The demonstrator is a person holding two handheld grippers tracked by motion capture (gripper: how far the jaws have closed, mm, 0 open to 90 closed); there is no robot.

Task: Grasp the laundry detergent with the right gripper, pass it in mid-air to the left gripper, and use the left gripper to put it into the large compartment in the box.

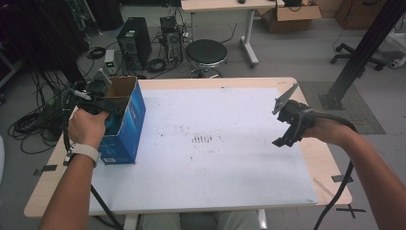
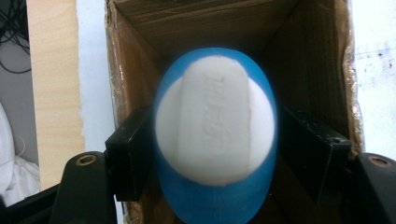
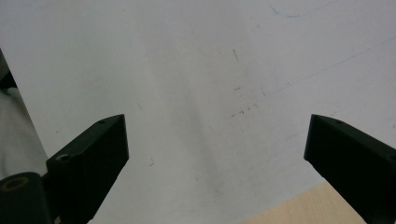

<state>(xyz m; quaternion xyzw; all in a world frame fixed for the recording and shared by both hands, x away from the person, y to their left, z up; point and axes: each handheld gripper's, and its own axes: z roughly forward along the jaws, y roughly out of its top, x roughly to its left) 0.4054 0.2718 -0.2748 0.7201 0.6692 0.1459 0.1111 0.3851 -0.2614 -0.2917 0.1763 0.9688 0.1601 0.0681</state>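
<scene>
Over the open top of the blue cardboard box [image 1: 125, 120] at the table's left edge, my left gripper [image 2: 215, 140] points down into the carton. Between its jaws sits a blue and white egg-shaped object [image 2: 215, 135]: a white domed face with a raised, embossed strip down the middle, ringed by a bright blue shell. The left pad seems to touch the shell and the right one sits just off it, so I can't tell whether they're pressing or have let go. Brown inner walls of the box frame it on every side. From above, my left hand [image 1: 87, 127] grips the handle level with the box rim, forearm running straight up from the bottom edge. Across the white table mat [image 1: 215, 143], well apart, my right gripper [image 3: 215, 144] hovers with jaws spread wide, nothing between them, wrist angled inward near the mat's right edge.
</scene>
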